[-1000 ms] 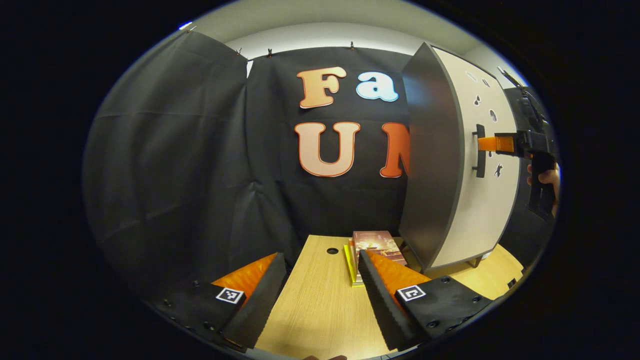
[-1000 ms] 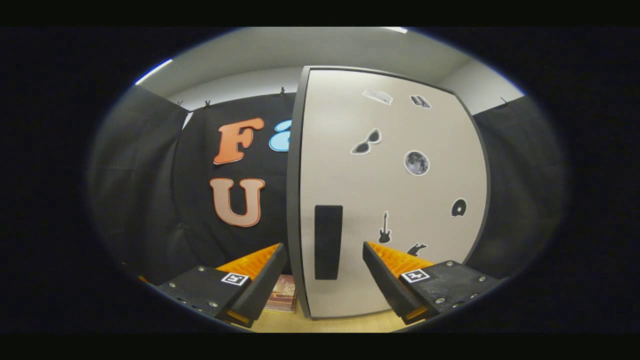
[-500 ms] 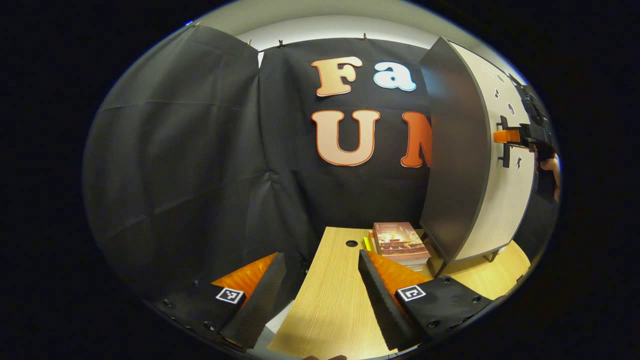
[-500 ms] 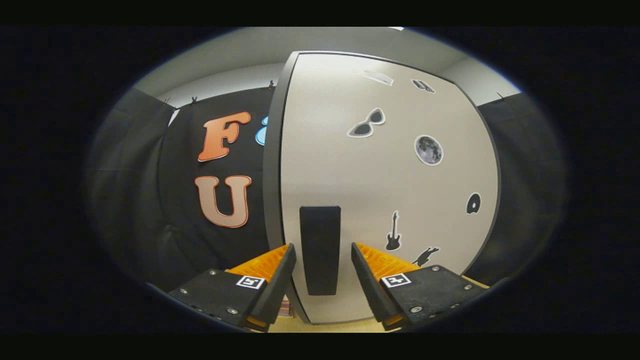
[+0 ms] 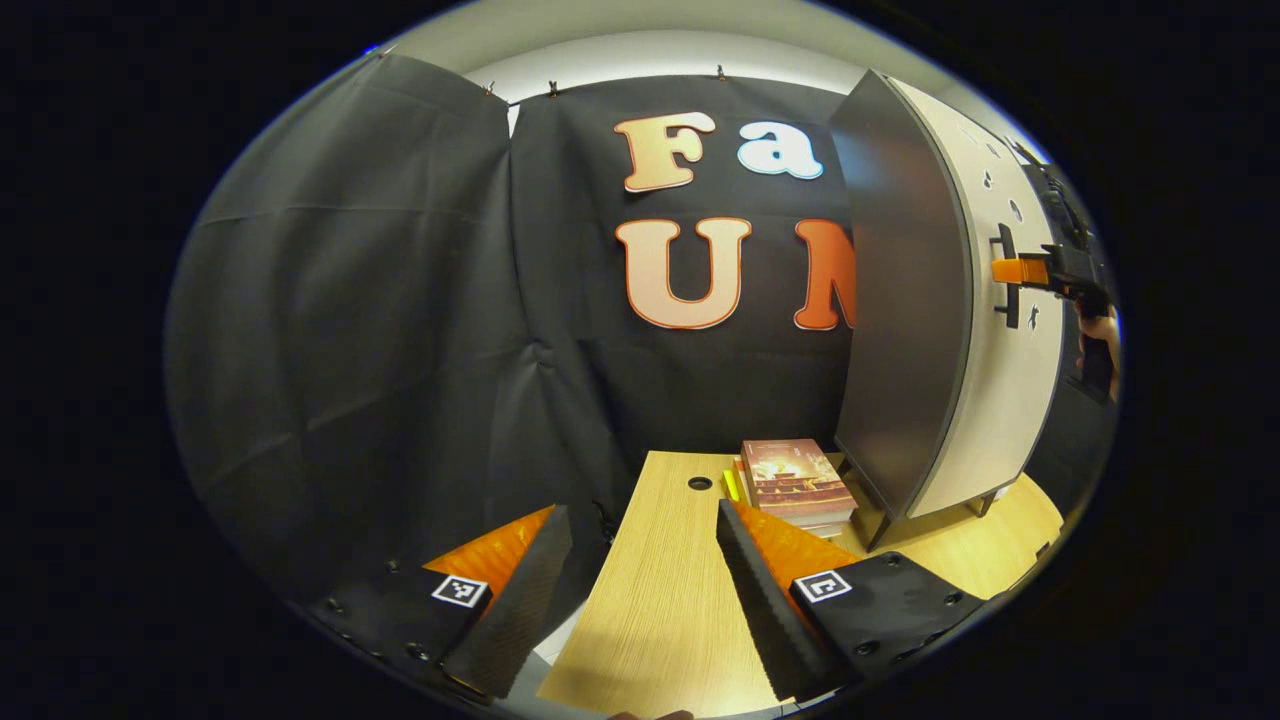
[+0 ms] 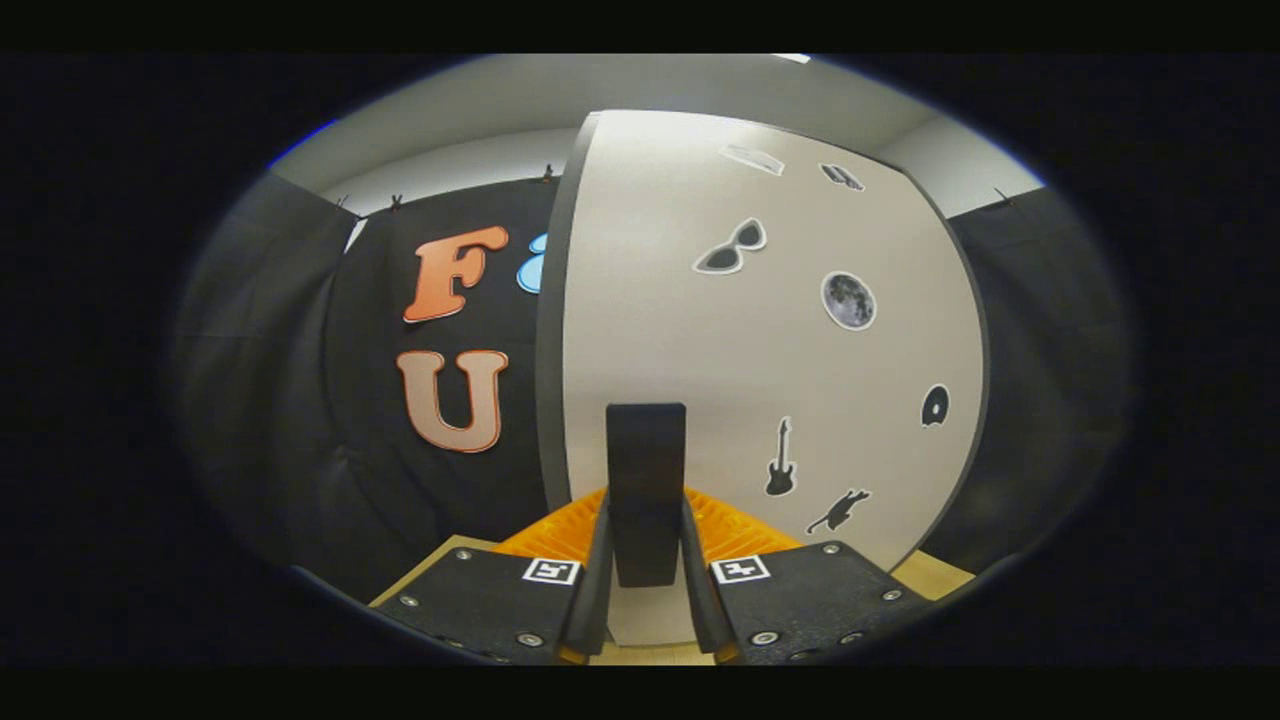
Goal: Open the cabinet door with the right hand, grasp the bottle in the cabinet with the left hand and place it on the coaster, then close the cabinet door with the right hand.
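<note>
You are clamping your right gripper [image 6: 645,560] on the cabinet door [image 6: 760,380] handle [image 6: 646,480] while your left gripper [image 5: 640,590], left of it, is gaping empty

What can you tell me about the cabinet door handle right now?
The handle is a dark, matte, upright bar standing proud of the pale cabinet door, near its left edge, low on the panel. The right gripper is clamped on its lower part, one finger on each side. The door looks shut.

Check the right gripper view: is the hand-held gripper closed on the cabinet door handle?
Yes, the right hand-held gripper has both fingers pressed against the sides of the dark door handle.
</note>
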Demonstrator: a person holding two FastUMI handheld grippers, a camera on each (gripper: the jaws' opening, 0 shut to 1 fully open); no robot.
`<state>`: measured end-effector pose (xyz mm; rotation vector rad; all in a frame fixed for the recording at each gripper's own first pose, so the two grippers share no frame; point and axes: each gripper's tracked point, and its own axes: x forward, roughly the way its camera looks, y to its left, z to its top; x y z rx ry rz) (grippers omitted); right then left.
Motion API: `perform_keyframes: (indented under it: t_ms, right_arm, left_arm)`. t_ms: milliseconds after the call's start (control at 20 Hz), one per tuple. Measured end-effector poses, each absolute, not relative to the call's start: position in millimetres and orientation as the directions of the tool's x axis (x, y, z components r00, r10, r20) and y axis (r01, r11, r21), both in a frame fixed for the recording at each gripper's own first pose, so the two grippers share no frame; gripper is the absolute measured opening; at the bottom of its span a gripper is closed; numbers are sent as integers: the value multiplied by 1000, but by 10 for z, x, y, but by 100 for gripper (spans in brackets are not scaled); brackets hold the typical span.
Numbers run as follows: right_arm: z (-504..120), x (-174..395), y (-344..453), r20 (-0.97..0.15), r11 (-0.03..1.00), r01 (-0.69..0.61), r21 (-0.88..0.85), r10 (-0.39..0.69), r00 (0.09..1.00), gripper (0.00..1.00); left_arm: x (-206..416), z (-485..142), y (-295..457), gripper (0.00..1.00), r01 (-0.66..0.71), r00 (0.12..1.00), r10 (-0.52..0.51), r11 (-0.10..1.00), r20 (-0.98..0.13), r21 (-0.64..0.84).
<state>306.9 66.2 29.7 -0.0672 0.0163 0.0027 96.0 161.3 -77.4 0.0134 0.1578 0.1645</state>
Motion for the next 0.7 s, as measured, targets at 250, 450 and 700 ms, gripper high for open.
perform_keyframes:
  t_ms: [250, 450, 700]
  right_arm:
    - [355, 2904, 630, -7, 998, -21, -55, 21, 1000, 30]
    - [398, 2744, 598, -14, 998, -30, -47, 30, 999, 32]
    - [362, 2381, 366, -11, 999, -38, -36, 37, 999, 30]
  left_arm:
    - [812, -731, 1395, 96, -137, 979, 141, 990, -149, 41]
    - [664, -660, 1150, 96, -102, 985, 109, 993, -132, 59]
    - [448, -601, 898, 97, -69, 989, 78, 995, -123, 77]
